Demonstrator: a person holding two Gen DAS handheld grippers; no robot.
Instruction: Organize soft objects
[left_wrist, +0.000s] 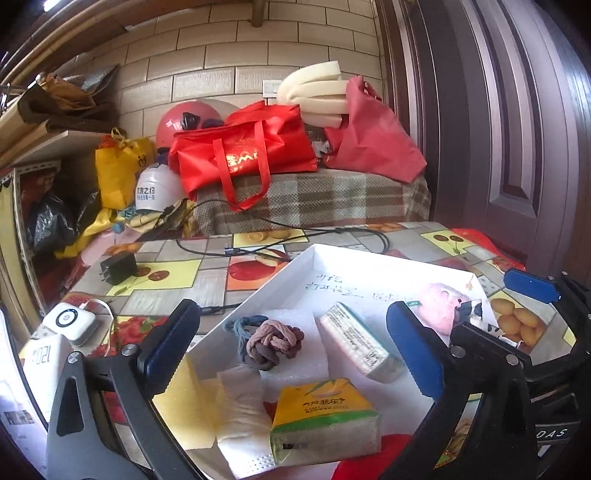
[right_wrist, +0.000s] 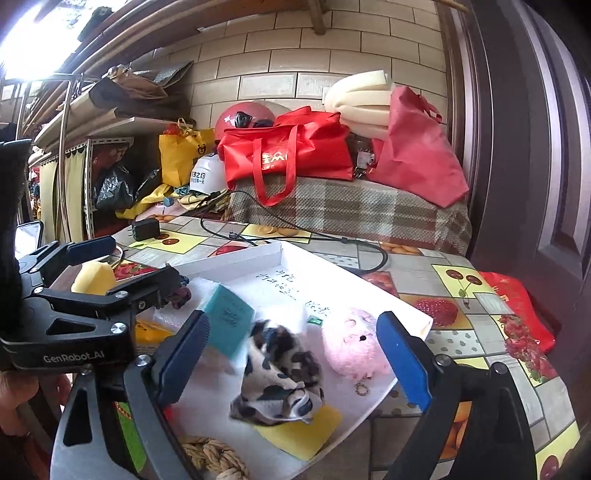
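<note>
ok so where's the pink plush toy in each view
Left wrist view: the pink plush toy lies at the right, far end of the white tray, partly behind the left gripper's right finger.
Right wrist view: it sits right of centre, beside the black-and-white cloth, inside the right gripper's open jaws.
Shared landmark: the red bag behind the table.

Both views are taken from close above a white tray (left_wrist: 388, 258) (right_wrist: 280, 251), aimed forward toward the brick wall (left_wrist: 221, 62) (right_wrist: 277, 51). The left-wrist view is centred on the tray's left half, the right-wrist view on its right half. The pink plush (left_wrist: 441, 301) (right_wrist: 354, 347) is shared.
</note>
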